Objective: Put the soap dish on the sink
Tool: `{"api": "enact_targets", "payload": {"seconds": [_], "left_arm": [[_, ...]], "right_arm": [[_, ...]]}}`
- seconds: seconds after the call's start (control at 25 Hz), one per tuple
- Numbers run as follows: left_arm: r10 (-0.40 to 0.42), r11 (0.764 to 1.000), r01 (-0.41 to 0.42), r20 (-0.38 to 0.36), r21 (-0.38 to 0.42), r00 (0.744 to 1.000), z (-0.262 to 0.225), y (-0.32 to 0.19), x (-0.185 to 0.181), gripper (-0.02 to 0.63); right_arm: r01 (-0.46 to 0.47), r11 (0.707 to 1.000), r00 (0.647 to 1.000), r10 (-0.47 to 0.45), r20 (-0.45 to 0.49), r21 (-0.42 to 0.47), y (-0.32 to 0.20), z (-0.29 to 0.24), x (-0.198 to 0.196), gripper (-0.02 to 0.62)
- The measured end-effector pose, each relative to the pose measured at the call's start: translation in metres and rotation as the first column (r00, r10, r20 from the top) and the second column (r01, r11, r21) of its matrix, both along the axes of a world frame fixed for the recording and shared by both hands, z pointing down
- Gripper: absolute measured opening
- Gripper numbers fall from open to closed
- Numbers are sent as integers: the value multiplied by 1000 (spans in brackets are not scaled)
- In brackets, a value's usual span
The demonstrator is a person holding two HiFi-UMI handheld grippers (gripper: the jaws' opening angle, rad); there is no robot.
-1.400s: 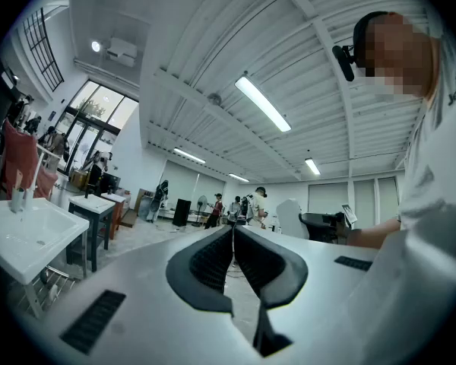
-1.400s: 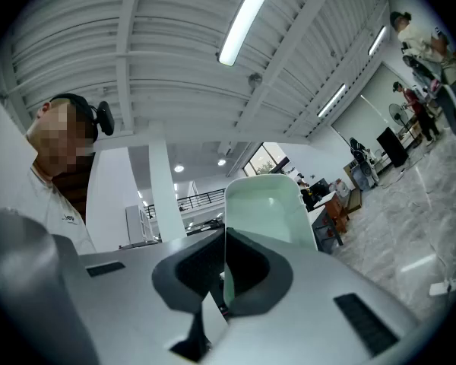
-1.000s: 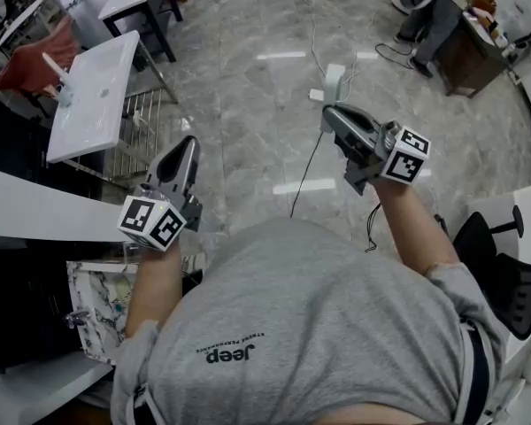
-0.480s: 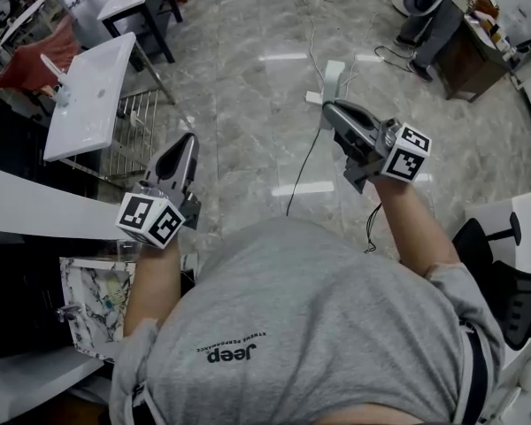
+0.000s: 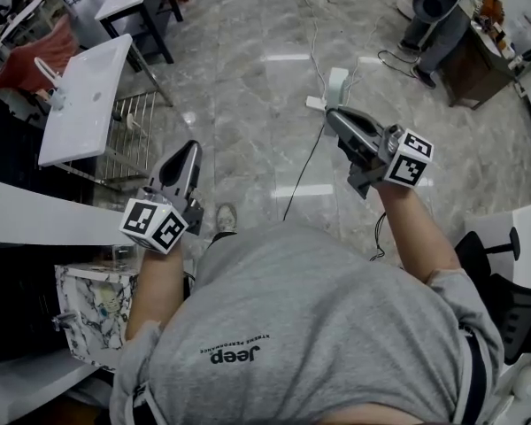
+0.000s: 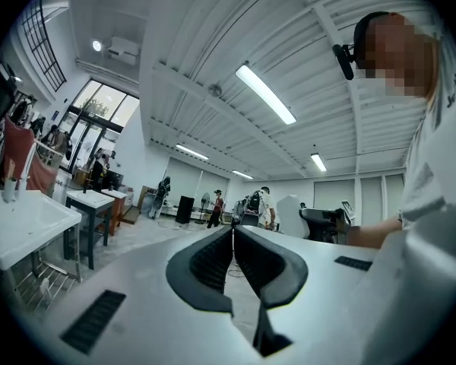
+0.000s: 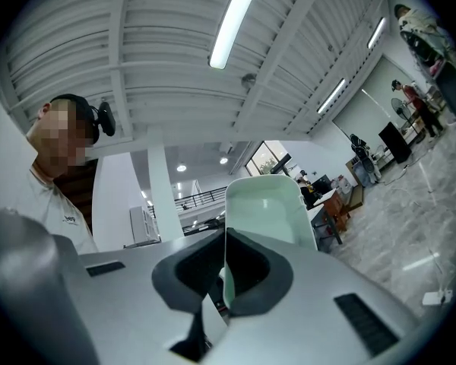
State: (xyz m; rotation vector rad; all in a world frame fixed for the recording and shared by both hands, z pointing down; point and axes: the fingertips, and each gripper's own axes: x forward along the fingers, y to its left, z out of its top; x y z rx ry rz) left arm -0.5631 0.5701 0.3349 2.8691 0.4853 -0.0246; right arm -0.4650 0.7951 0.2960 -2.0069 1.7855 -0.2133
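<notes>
While you carry it across the room, the pale green rectangular plastic soap dish (image 7: pixel 267 207) is pinched by its rim in your right gripper (image 7: pixel 225 242).
It stands up past those fingertips, with the jaws narrowed onto its thin wall, so the pick-up looks done. Your left gripper (image 6: pixel 232 230) has its pads pressed together on nothing. The white rectangular ceramic sink (image 5: pixel 81 96) stands well apart, off beyond the left fingertips and farther from the right ones, so the carry across and the set-down both seem left to do. From your head camera the dish shows only as a small pale shape ahead of the right fingertips. Its underside is hidden, and the left gripper view cuts the sink off at the edge.
</notes>
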Motion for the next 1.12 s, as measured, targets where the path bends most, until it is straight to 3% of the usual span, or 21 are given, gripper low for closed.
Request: {"api": "enact_targets", "payload": {"seconds": [0.16,0.36,0.56,0.72,1.12], "left_arm": [[-3,1000,3,15,-15,1000,22,-48,40,20],[18,1000,-18,3,15,1000,38,-161,132,20],[42,998,-41,-9,40,999,11,-282,229,20],[58,997,-58,-4,57,998,1,-348,289,20],[65,997,-66,30,35,997,16,-409,396,20]], "right_arm": [[12,1000,1000,-12,1,-3,-51,12,41,63],[11,1000,1000,-12,-25,-10,-168,17,125,63],[1,1000,1000,-1,-19,4,-290,0,217,63],[9,1000,1000,-9,-22,11,-364,-14,275,63],[-6,1000,1000,6,24,15,-423,2,401,63]]}}
